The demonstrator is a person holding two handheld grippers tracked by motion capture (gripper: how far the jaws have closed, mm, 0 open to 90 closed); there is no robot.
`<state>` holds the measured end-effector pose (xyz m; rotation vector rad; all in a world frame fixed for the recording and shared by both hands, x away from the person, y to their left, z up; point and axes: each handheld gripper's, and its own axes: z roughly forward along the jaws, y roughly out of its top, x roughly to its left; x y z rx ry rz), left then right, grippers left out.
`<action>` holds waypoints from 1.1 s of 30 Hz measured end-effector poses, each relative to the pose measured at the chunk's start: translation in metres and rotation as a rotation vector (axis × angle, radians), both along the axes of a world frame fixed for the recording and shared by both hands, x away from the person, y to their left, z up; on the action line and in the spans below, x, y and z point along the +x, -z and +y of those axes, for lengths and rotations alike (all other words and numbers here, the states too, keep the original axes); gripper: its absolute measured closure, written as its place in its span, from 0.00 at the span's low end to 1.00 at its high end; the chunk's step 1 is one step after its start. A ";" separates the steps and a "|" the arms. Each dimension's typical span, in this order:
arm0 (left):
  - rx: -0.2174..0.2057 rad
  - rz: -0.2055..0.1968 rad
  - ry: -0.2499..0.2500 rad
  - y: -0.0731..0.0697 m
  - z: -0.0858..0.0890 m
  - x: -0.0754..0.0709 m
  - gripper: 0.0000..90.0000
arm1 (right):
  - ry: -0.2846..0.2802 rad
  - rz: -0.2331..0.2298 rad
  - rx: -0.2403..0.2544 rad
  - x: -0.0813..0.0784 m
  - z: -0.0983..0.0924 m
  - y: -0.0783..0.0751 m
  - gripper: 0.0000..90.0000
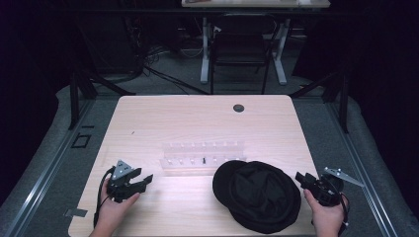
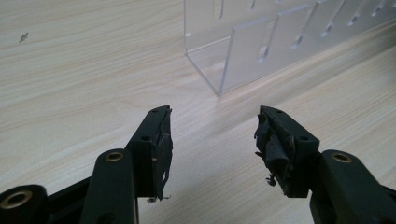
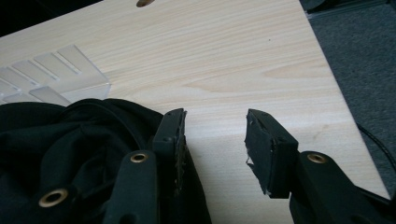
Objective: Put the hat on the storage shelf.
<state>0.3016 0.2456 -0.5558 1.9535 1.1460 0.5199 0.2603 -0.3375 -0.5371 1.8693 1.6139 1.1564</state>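
Observation:
A black cap (image 1: 257, 193) lies on the wooden table (image 1: 197, 123) at the front right; its dark cloth (image 3: 60, 140) fills the lower left of the right gripper view. My right gripper (image 1: 301, 178) is open just right of the cap, its left finger (image 3: 172, 135) against the cloth and nothing between the jaws. A clear acrylic rack (image 1: 202, 157) with slots stands mid-table, and its corner (image 2: 224, 56) shows ahead of my left gripper (image 2: 212, 140). The left gripper (image 1: 143, 180) is open over bare wood at the front left, apart from the rack.
A dark round grommet (image 1: 238, 108) sits in the table's far side. Beyond the table stand a black chair (image 1: 240, 49) and white desk legs. The table's right edge (image 3: 345, 93) drops to grey carpet close to my right gripper.

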 end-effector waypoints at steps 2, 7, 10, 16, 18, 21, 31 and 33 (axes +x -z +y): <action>-0.001 -0.001 0.000 0.000 0.000 0.000 0.51 | -0.002 0.000 -0.006 0.000 0.000 -0.001 0.63; -0.005 -0.005 0.000 -0.001 0.001 -0.001 0.51 | 0.003 0.017 -0.047 -0.001 0.003 -0.004 0.63; -0.011 -0.013 -0.007 -0.002 0.001 -0.002 0.51 | 0.010 0.025 -0.074 -0.002 0.005 -0.006 0.63; -0.004 -0.015 0.002 -0.002 0.001 -0.004 0.51 | 0.015 0.069 -0.099 -0.004 0.011 -0.019 0.62; -0.001 -0.018 0.008 -0.003 0.000 -0.005 0.51 | 0.006 0.084 -0.069 -0.004 0.013 -0.023 0.63; -0.001 -0.021 0.012 -0.003 -0.001 -0.006 0.51 | -0.005 0.091 -0.051 -0.004 0.015 -0.026 0.65; 0.001 -0.018 0.018 -0.002 -0.003 -0.006 0.51 | -0.040 0.193 0.011 -0.016 0.018 -0.035 0.67; 0.001 -0.015 0.021 -0.002 -0.003 -0.006 0.51 | -0.051 0.221 0.020 -0.021 0.016 -0.034 0.67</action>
